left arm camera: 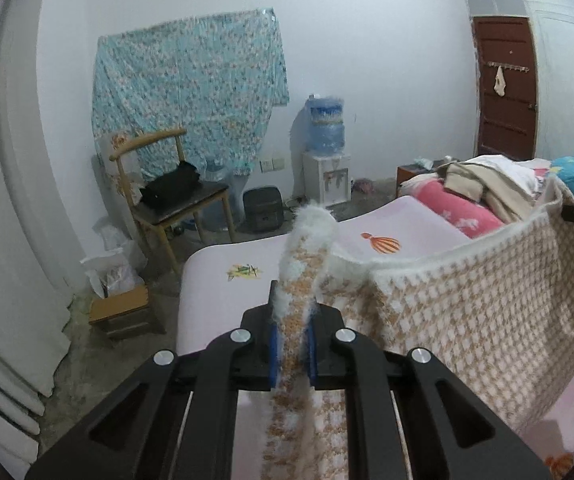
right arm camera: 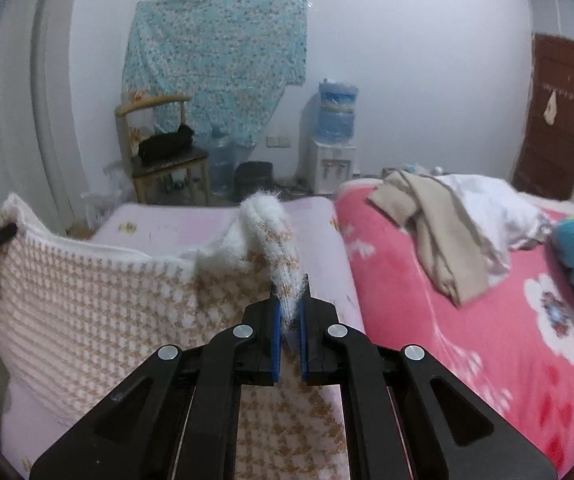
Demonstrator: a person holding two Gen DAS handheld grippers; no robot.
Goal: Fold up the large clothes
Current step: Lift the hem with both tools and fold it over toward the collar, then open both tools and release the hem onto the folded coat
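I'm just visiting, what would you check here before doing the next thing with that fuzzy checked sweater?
1. left gripper shut on the sweater: ok.
2. right gripper shut on the sweater's other end: ok.
3. Sweater hangs spread between the two grippers, not bunched: ok.
4. Bare stretch of pink sheet below to lay it on: ok.
5. Pile of clothes on the red blanket apart from the sweater: ok.
6. Lower hem free of the bed: cannot tell.

Fuzzy tan-and-white checked knit garment (left arm camera: 467, 304), hanging above the bed (left arm camera: 223, 280)
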